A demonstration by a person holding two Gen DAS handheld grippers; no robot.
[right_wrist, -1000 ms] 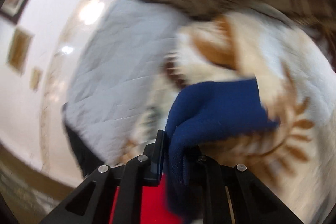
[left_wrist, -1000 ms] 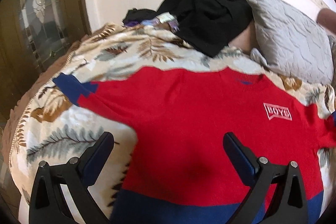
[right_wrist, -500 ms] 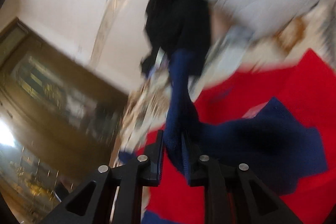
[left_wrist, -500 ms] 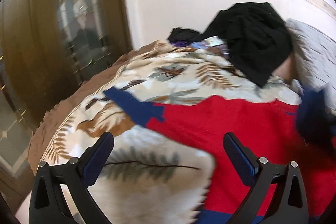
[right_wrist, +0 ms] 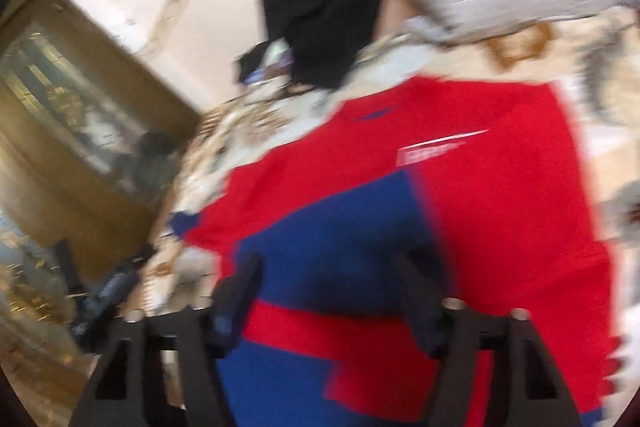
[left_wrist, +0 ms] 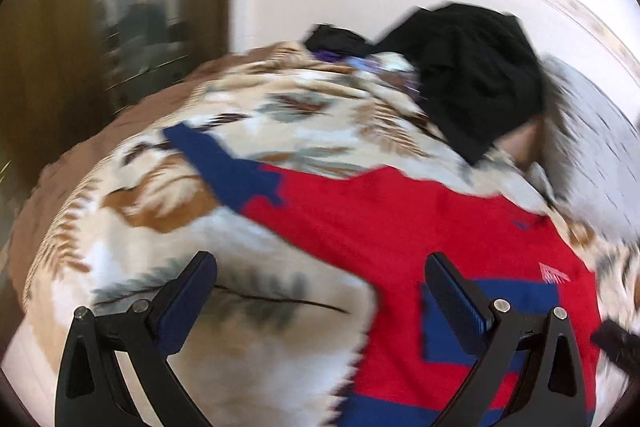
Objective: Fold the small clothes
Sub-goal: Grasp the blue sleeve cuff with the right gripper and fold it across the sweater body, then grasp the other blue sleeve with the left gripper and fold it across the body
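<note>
Right gripper (right_wrist: pixel 332 291) opened; sleeve (right_wrist: pixel 340 227) dropped onto sweater (right_wrist: pixel 500 227).

Our left gripper (left_wrist: pixel 320 287) has two matte black skeletal fingers (left_wrist: pixel 504 355) with triangular cut-outs, a pair of round silver screw heads (left_wrist: pixel 501 305) on each, and dark blue ribbed pads (left_wrist: pixel 188 301) inside. Our right gripper (right_wrist: pixel 332 291) looks alike through the blur: black fingers, silver screws (right_wrist: pixel 452 303), dark blue pads (right_wrist: pixel 234 297).

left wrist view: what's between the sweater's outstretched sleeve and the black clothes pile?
Only bare leaf-print blanket lies between the sleeve and the black clothes, shown in the left wrist view.
</note>
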